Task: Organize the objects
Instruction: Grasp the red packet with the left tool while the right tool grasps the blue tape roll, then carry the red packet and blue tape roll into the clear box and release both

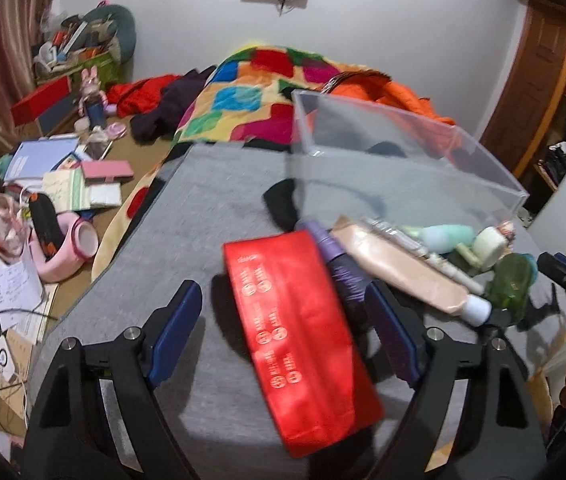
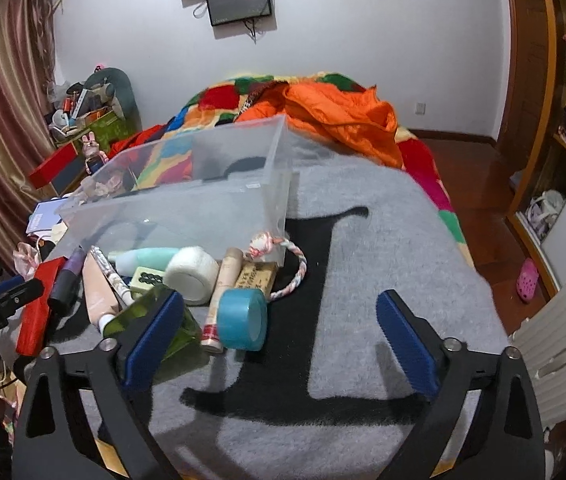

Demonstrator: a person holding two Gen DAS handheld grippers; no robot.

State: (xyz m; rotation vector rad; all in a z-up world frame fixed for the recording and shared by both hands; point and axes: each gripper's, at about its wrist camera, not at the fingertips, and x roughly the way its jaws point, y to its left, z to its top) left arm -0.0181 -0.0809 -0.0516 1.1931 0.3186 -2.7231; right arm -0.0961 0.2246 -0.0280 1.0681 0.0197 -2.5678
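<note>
A clear plastic box (image 1: 403,152) (image 2: 187,184) stands on the grey blanket (image 2: 383,220). In front of it lies a heap: a red packet (image 1: 295,320), a purple bottle (image 1: 339,264), a beige tube (image 1: 403,272), a green bottle (image 2: 151,312), a white tape roll (image 2: 191,276), a blue tape roll (image 2: 243,320) and a rope ring (image 2: 295,268). My left gripper (image 1: 283,288) is open and straddles the red packet without pressing it. My right gripper (image 2: 281,296) is open low over the blanket, the blue tape roll just ahead between its fingers.
A patchwork quilt (image 1: 243,96) and an orange jacket (image 2: 343,120) lie on the bed behind the box. A cluttered low table (image 1: 63,184) runs along the left by the curtain. A wooden wardrobe (image 2: 543,120) and bare floor are to the right.
</note>
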